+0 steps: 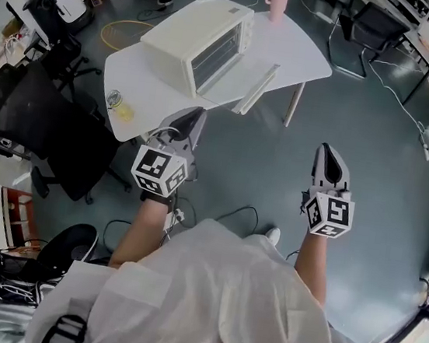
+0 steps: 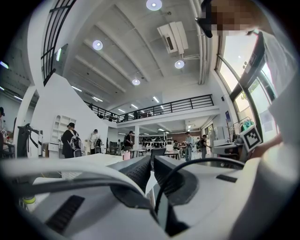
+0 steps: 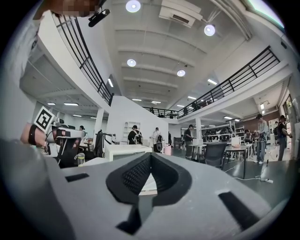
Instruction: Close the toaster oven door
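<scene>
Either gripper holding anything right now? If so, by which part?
Nothing is held. The left gripper and right gripper both have their jaws together with nothing between them, well short of the toaster oven, whose door is open.

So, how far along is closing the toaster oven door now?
Nothing looks done yet: the cream box-shaped toaster oven on the white table has its glass door folded down open. Nothing is in hand: the left tool and the right tool are shut, empty, short of the table. Left: reach the door and swing it up.
</scene>
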`<state>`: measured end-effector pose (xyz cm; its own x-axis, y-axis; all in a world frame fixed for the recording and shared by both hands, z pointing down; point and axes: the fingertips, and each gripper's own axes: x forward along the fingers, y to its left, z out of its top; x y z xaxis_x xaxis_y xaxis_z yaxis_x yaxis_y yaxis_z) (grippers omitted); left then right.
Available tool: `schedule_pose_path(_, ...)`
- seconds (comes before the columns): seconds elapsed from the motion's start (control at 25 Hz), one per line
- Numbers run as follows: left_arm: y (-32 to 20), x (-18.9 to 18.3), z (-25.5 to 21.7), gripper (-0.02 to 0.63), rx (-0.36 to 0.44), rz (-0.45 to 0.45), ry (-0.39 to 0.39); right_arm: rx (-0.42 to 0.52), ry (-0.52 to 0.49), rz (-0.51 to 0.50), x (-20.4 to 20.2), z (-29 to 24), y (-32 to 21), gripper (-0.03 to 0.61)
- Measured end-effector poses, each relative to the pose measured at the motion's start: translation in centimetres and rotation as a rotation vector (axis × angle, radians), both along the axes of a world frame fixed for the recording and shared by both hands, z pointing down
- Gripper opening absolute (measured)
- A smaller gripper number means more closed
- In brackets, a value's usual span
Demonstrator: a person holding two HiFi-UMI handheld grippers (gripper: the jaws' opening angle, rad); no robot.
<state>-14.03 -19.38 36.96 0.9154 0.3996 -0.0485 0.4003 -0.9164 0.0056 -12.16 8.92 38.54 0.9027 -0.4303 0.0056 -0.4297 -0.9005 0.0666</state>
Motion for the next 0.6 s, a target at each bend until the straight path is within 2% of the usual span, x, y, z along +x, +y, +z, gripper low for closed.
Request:
schedule_pose_path(0.36, 5.7, 2.1, -0.2, 0.023, 0.007, -0.008, -0.007, 0.004, -0.01, -0.023, 2.6, 0.0, 5.4, 0.005)
schedule_pose_path(0.6, 9.4, 4.0, 0.2, 0.023, -0.007, -0.048, -0.024, -0.004, -0.006, -0.046, 5.3, -0.6, 10.0, 0.005)
